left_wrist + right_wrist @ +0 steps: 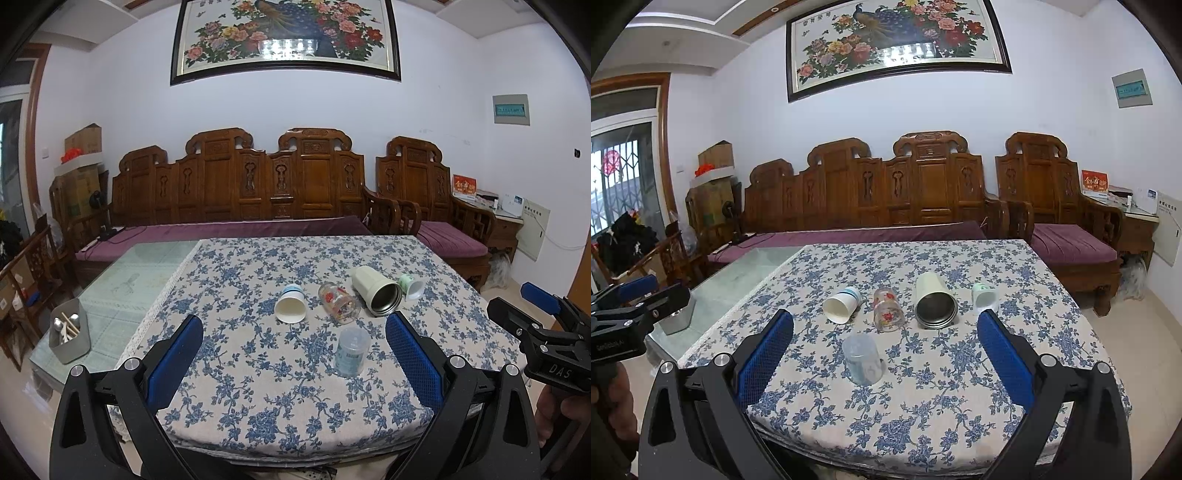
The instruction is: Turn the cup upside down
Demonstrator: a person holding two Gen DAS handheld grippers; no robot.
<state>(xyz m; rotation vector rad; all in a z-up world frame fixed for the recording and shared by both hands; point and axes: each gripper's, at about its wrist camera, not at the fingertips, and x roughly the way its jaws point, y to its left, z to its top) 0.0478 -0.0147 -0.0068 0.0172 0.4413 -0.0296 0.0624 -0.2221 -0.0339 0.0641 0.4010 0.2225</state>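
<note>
Several cups lie on their sides on the blue floral tablecloth: a white paper cup, a flowered glass, a cream steel tumbler and a small green-white cup. A translucent blue cup stands mouth down nearer me. My left gripper is open and empty above the near table edge. My right gripper is open and empty too, and its body shows at the right of the left wrist view.
A grey utensil holder with spoons and chopsticks stands on the glass tabletop to the left. A carved wooden bench with purple cushions and a matching armchair stand behind the table.
</note>
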